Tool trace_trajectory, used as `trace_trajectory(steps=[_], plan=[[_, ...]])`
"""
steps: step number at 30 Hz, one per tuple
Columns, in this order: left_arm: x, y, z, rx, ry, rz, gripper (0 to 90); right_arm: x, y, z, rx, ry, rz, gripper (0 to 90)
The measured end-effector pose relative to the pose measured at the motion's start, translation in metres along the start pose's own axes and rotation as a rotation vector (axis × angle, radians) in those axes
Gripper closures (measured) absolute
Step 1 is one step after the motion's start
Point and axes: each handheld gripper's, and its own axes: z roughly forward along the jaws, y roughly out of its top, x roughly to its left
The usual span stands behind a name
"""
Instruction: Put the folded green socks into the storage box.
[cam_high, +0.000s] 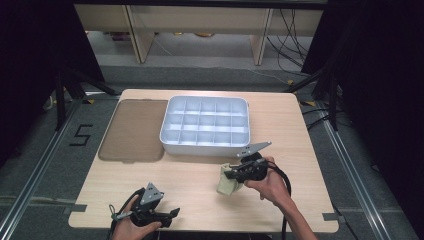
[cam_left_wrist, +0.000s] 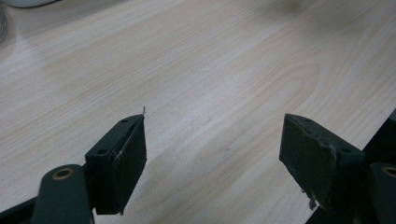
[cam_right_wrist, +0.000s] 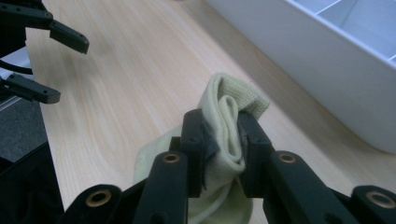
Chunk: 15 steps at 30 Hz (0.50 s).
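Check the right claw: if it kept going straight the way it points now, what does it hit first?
Probably bare light wooden tabletop, then the left claw across the table. The right claw, shut on a folded pale yellow cloth, runs alongside the white plastic compartment tray, not into it. Depth is uncertain.

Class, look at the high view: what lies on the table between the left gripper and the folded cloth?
Nothing: in the high view, bare wooden table separates the left gripper from the folded cloth.

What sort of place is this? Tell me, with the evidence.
Probably a lab or recording workspace, not a home: a bare wooden table on a grey floor marked with a taped number, loose cables, and black curtains at both sides.
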Motion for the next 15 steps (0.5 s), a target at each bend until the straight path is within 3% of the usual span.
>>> trace_trajectory(steps=[2, 3, 6, 8, 9, 11, 13, 14, 15], plan=[[0.000, 0.000, 0.000, 0.001, 0.003, -0.003, 22.3, -0.002, 0.004, -0.002, 0.003, -0.004, -0.020, 75.8], [-0.001, 0.000, 0.001, -0.001, -0.001, -0.009, 22.3, 0.000, 0.006, -0.004, 0.020, -0.017, 0.005, 75.8], [-0.001, 0.000, 0.001, 0.007, -0.004, 0.014, 22.2, -0.003, 0.010, -0.005, 0.019, -0.027, -0.017, 75.8], [-0.001, -0.001, 0.001, 0.014, 0.001, 0.019, 22.3, -0.004, 0.013, -0.009, 0.034, -0.036, 0.007, 75.8], [-0.002, -0.001, 0.001, 0.011, 0.001, 0.008, 22.2, -0.005, 0.013, -0.008, 0.011, -0.047, -0.005, 75.8], [0.001, 0.000, 0.000, 0.014, -0.001, 0.027, 22.2, -0.005, 0.015, -0.012, 0.028, -0.050, 0.008, 75.8], [0.000, -0.001, 0.003, -0.008, 0.010, -0.017, 22.1, -0.007, 0.017, -0.015, 0.038, -0.052, 0.011, 75.8], [0.001, -0.001, 0.002, -0.009, 0.012, -0.012, 22.0, -0.008, 0.018, -0.016, 0.041, -0.038, 0.009, 75.8], [0.002, -0.001, 0.002, -0.007, 0.003, 0.002, 21.9, -0.010, 0.019, -0.016, 0.026, -0.056, -0.005, 75.8]])
